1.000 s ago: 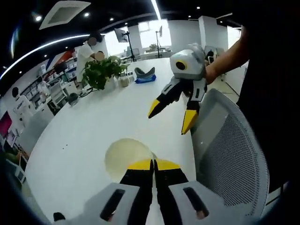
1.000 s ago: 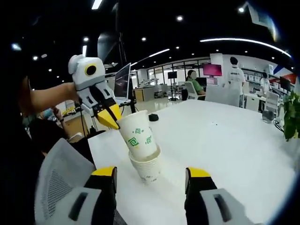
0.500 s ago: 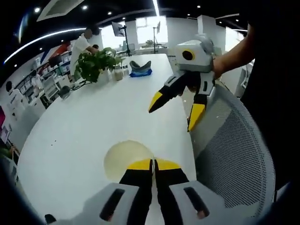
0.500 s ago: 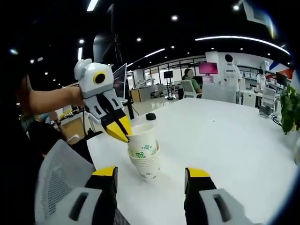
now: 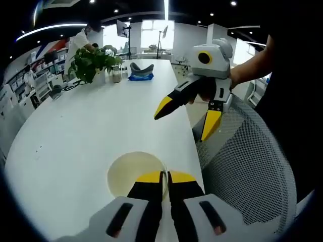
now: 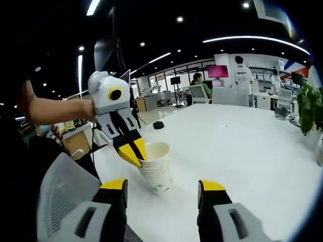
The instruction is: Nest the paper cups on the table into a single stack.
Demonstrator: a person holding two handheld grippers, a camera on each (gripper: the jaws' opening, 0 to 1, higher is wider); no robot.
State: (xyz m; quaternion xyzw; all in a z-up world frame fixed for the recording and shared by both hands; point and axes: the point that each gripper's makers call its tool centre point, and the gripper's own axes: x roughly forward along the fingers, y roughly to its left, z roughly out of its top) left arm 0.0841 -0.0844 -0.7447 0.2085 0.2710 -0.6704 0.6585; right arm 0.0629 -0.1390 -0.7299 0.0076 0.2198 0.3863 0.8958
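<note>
The stack of white paper cups (image 6: 156, 169), judged light and crushable, is pinched at the rim by the left gripper (image 6: 135, 155); the right gripper (image 6: 162, 187) is spread, empty.

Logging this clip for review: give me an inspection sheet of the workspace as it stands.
Surface: white oval table, mostly bare.
Job's things: stack of white paper cups with green print, upright near the table edge.
Clutter: small dark object; potted green plant; blue-and-grey item.
Grippers: left tool shut on the top cup's rim; right tool open, clear of the cups.
Cables: nothing seen.
Surroundings: grey mesh chair; open office with people.
</note>
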